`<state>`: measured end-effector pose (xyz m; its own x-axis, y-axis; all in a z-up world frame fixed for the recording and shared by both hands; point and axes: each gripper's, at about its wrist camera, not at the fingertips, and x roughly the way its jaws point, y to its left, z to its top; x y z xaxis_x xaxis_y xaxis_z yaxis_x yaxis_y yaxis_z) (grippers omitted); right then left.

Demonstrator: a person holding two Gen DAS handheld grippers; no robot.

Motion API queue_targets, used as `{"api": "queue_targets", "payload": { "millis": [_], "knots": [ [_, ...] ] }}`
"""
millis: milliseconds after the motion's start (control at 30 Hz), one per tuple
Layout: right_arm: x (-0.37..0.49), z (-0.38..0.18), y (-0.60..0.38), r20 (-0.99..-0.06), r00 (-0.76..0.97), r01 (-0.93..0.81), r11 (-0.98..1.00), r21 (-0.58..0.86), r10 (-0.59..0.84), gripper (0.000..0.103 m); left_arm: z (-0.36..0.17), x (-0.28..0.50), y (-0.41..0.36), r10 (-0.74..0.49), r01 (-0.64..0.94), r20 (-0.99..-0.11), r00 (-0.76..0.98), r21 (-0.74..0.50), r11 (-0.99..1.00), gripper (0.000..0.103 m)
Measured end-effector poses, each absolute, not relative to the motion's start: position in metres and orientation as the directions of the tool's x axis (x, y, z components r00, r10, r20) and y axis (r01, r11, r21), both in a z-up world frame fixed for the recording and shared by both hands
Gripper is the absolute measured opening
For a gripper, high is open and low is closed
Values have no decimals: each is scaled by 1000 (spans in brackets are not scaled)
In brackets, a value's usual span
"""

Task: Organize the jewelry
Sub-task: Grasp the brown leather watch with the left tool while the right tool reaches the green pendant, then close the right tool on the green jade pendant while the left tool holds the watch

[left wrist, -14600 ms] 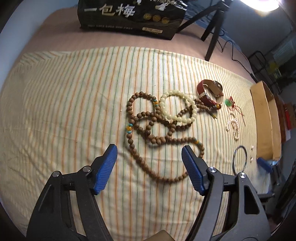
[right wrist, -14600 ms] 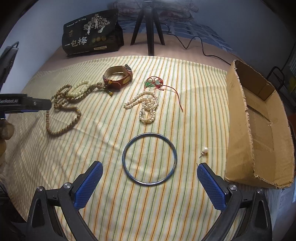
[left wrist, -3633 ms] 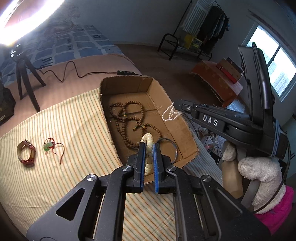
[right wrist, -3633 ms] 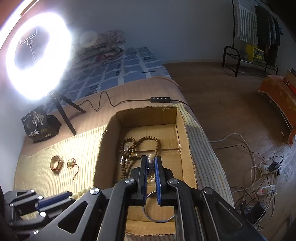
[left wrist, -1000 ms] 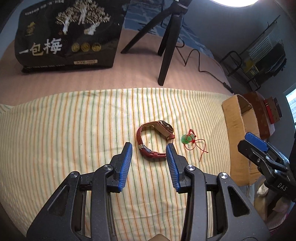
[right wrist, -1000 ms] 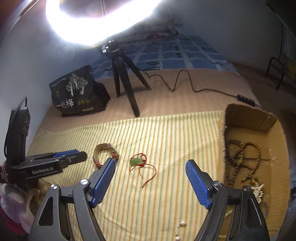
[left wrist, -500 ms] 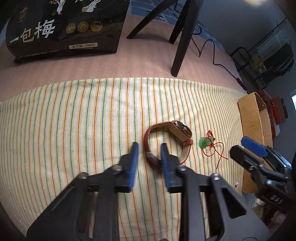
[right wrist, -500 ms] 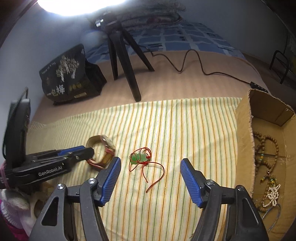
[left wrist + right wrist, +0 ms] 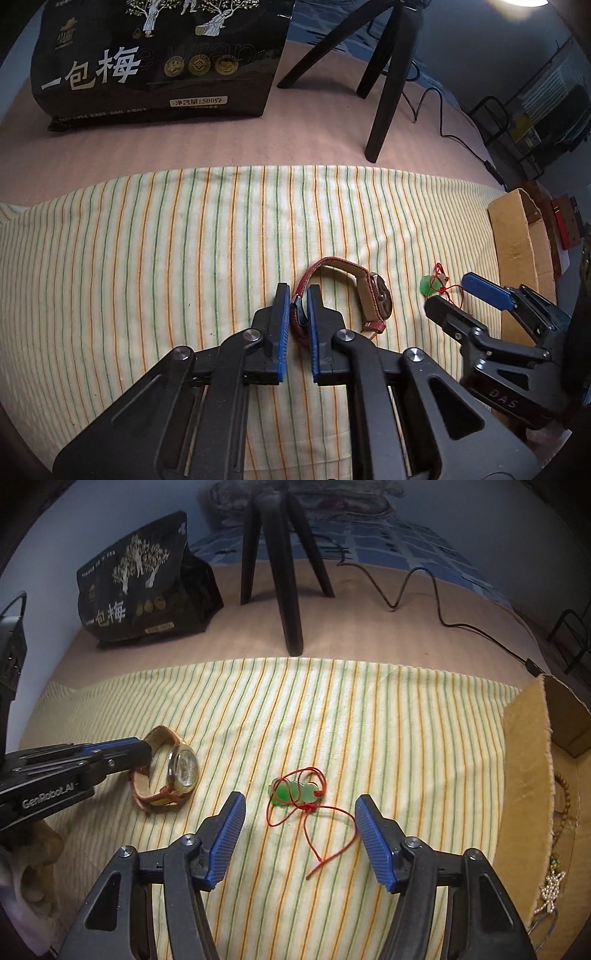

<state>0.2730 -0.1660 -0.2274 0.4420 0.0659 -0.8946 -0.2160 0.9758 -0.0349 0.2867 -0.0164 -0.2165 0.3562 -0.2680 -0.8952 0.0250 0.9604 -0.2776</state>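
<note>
The largest risk is judged to lie at the tall brown cardboard box (image 9: 524,760) on the right of the striped yellow cloth (image 9: 147,258): anything carried there has to clear its raised near wall, and a low pass could knock a piece back onto the cloth. Next, the red-strapped wristwatch with a round metal case (image 9: 369,295), lying on its side near the middle of the cloth, is pinched only by a thin stretch of strap between the blue pads of the left gripper (image 9: 295,325), whose jaws have just been closing and now stand clamped on it; the heavier case hangs off to the right of the grip, so the watch may swing or slip when it is lifted. Smallest, the green pendant on a thin red cord (image 9: 295,792) lies on the cloth between the parted jaws of the right gripper (image 9: 299,834), which have been narrowing without touching it; only a loose loop of cord may be caught, and the pendant left dangling or dropped.
</note>
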Motion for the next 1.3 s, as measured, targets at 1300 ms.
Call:
{"api": "queue_targets", "payload": {
  "millis": [1300],
  "knots": [
    [242, -181, -170, -840, 539, -237, 968, -81, 62, 32, -187, 264, -19, -299, 4, -859, 415, -327, 945, 11]
  ]
}}
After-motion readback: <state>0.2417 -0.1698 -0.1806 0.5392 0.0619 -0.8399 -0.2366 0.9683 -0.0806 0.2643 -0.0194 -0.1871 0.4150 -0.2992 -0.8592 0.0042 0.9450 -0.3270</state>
